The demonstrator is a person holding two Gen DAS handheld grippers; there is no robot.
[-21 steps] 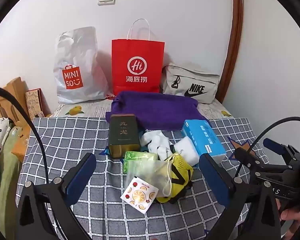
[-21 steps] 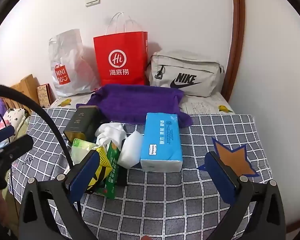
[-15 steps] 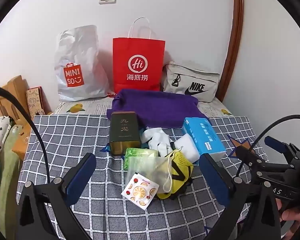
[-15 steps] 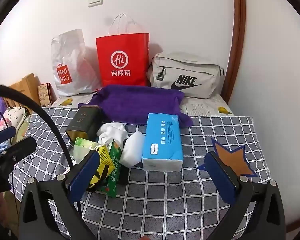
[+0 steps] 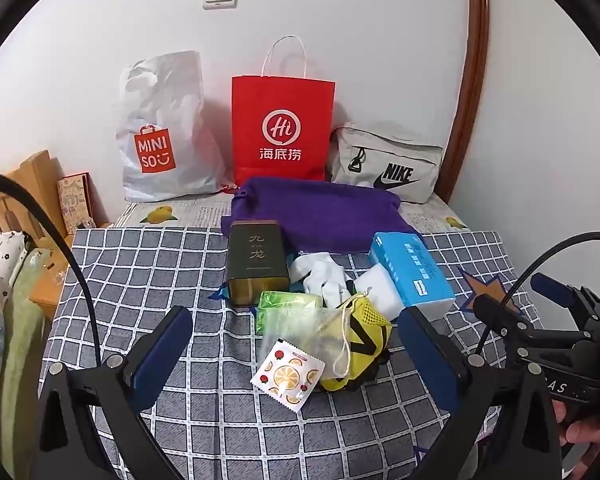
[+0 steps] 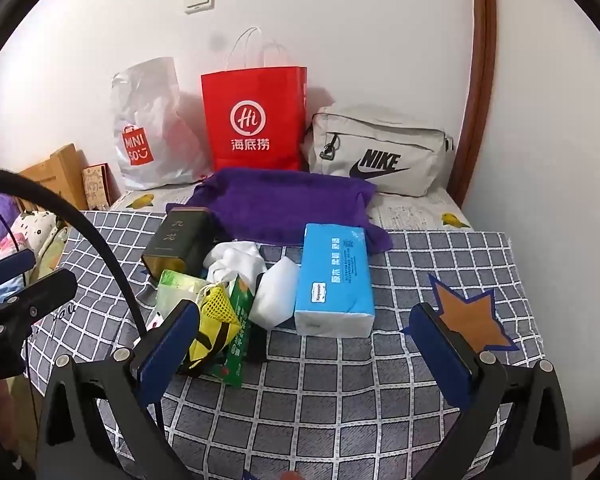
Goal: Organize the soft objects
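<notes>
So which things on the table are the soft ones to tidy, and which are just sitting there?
Soft ones to tidy:
purple towel
white socks
yellow mesh pouch
blue tissue pack
white sponge

Just sitting there:
dark tea tin
red paper bag
orange star

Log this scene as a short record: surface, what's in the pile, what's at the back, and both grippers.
surface: checked cloth
pile: dark tin, white socks, blue tissue pack, yellow mesh pouch, green packet
behind pile: purple towel
at wall: white plastic bag, red paper bag, grey pouch
left gripper: open, empty
right gripper: open, empty
</notes>
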